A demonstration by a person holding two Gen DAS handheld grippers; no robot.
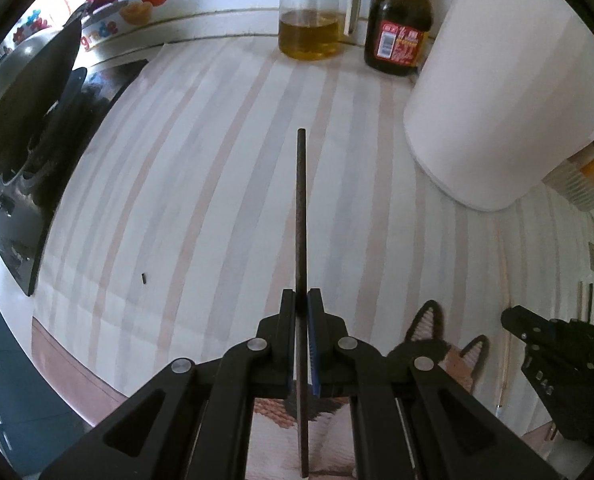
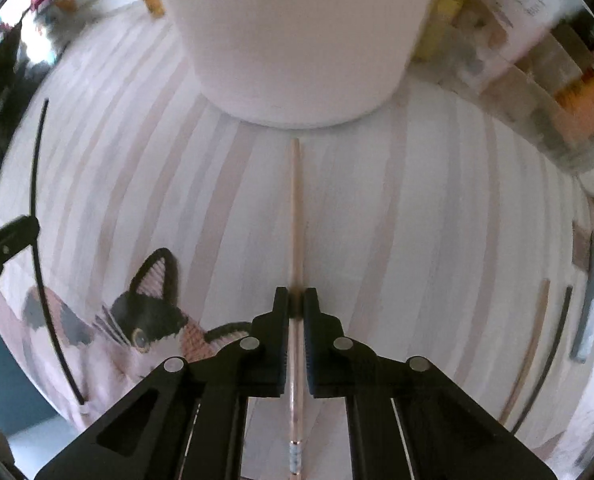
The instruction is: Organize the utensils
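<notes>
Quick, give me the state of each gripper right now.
Left gripper: closed on a dark chopstick.
Right gripper: closed on a light wooden chopstick.

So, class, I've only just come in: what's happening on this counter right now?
A person is working two handheld grippers over a striped cloth. The left gripper is shut on a dark chopstick, and the right gripper is shut on a pale chopstick. Both sticks point toward a white container ahead. Two more chopsticks, a pale one and a dark one, lie on the cloth to the right. None can be seen in the container yet.
</notes>
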